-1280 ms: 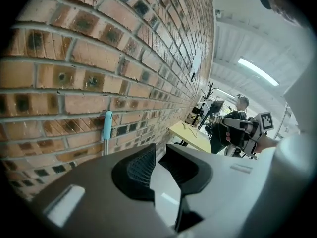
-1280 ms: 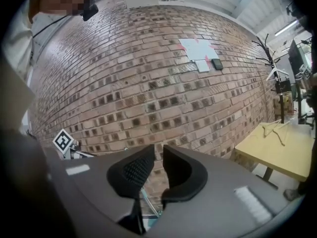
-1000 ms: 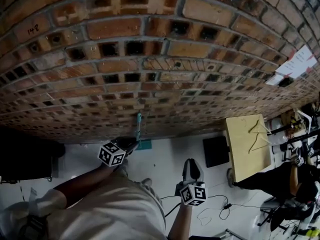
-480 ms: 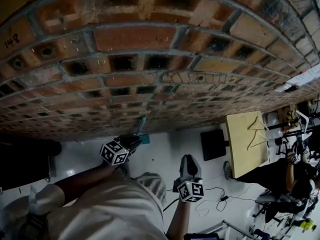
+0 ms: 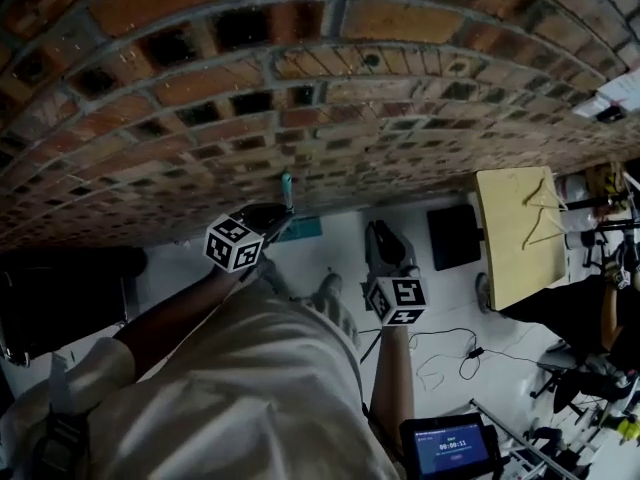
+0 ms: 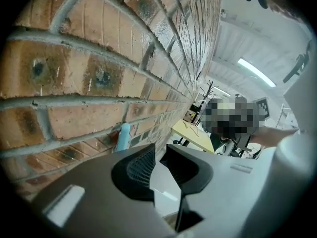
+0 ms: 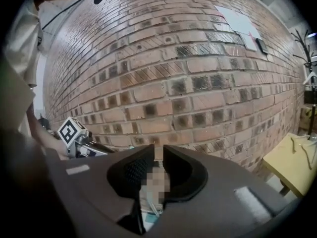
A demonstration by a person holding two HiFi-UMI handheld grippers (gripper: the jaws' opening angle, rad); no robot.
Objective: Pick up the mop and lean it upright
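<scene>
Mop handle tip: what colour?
The handle tip is light blue, clearest in the left gripper view.

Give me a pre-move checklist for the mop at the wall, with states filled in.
1. Mop handle with light-blue tip leaning on the red brick wall: ok, the tip looks to touch the bricks.
2. Left gripper free of the handle: ok, the handle stands outside its fingers, which are narrowly apart.
3. Right gripper clear of the mop: ok, the head view shows it apart from the handle.
4. Teal mop head seated flat on the white floor: cannot tell, mostly hidden.
5. Handle steep enough to stay up: cannot tell from these angles.
</scene>
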